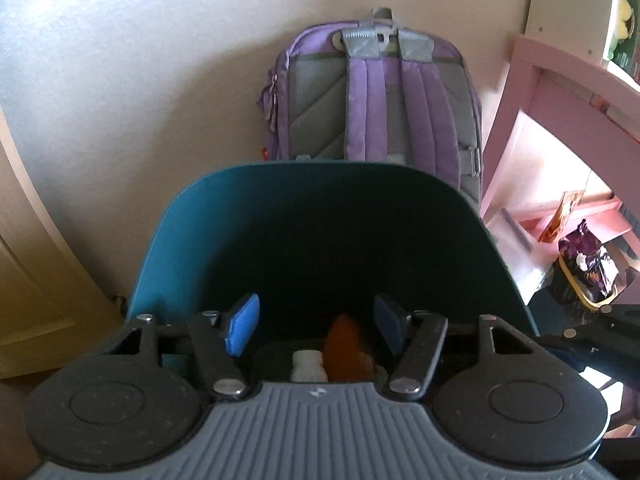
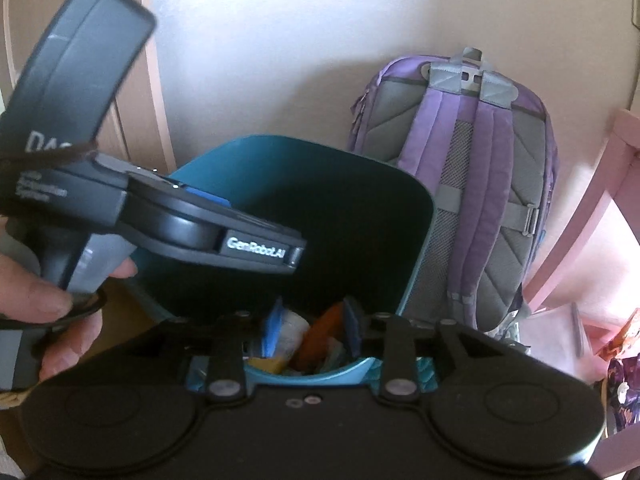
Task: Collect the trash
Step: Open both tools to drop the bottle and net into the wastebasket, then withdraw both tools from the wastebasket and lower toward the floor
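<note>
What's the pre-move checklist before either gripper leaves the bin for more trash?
1. Left gripper open, nothing between its pads: ok.
2. Right gripper open and empty: ok.
3. Trash inside the teal bin, including an orange wrapper and a white cup: ok.
4. Bin upright, purple backpack behind it: ok.
5. Trash left to collect, a purple wrapper by the pink shelf: not ok.
6. Bin has room for more: cannot tell.

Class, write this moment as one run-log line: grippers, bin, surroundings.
left gripper: open, empty, over teal bin | right gripper: open, empty, over bin | bin: holds trash | purple backpack: behind bin
</note>
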Action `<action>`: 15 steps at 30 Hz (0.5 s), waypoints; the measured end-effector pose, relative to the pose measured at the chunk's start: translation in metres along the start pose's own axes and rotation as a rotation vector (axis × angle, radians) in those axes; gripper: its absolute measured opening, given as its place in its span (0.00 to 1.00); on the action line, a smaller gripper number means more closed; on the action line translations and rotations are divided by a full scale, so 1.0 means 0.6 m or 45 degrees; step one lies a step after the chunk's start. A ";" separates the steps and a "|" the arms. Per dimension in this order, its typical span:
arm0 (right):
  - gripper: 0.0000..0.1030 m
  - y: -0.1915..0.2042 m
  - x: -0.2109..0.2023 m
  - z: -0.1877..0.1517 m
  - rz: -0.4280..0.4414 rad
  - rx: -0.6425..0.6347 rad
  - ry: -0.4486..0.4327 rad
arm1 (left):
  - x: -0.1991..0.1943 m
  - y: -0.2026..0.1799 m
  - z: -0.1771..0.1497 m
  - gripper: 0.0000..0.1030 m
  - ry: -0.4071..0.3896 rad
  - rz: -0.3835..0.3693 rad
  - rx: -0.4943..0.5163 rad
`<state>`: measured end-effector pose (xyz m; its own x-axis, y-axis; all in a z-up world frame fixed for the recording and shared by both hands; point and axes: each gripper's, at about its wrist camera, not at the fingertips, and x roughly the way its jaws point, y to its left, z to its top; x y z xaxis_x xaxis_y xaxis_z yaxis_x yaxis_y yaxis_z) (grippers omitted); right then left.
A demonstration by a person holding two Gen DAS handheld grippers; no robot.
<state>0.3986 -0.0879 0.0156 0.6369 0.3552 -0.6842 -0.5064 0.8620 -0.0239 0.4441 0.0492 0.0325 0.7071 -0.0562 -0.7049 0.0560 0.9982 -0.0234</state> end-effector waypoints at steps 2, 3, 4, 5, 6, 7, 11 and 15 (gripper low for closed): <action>0.34 -0.001 -0.007 0.001 -0.003 0.013 -0.010 | -0.009 0.000 0.001 0.64 -0.008 -0.005 -0.006; 0.34 0.001 -0.012 0.000 -0.005 0.016 -0.015 | -0.014 0.000 0.000 0.65 -0.014 -0.006 -0.009; 0.35 0.002 -0.018 -0.001 -0.007 0.019 -0.024 | -0.021 0.000 -0.001 0.67 -0.021 -0.006 -0.010; 0.40 0.003 -0.025 -0.001 -0.007 0.022 -0.032 | -0.029 -0.001 -0.002 0.67 -0.029 -0.007 -0.008; 0.41 0.005 -0.033 -0.002 -0.005 0.027 -0.043 | -0.039 -0.001 -0.004 0.67 -0.038 -0.005 -0.003; 0.42 0.008 -0.040 -0.002 -0.002 0.029 -0.052 | -0.047 -0.003 -0.004 0.67 -0.044 -0.002 0.005; 0.45 0.012 -0.070 -0.009 -0.001 0.030 -0.075 | -0.083 -0.012 -0.012 0.67 -0.069 -0.002 0.038; 0.47 0.020 -0.104 -0.020 -0.005 0.026 -0.093 | -0.123 -0.018 -0.024 0.67 -0.082 -0.010 0.050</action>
<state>0.3460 -0.1043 0.0492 0.6799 0.3764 -0.6293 -0.4924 0.8703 -0.0115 0.3814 0.0431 0.0745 0.7506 -0.0668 -0.6574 0.0883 0.9961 -0.0004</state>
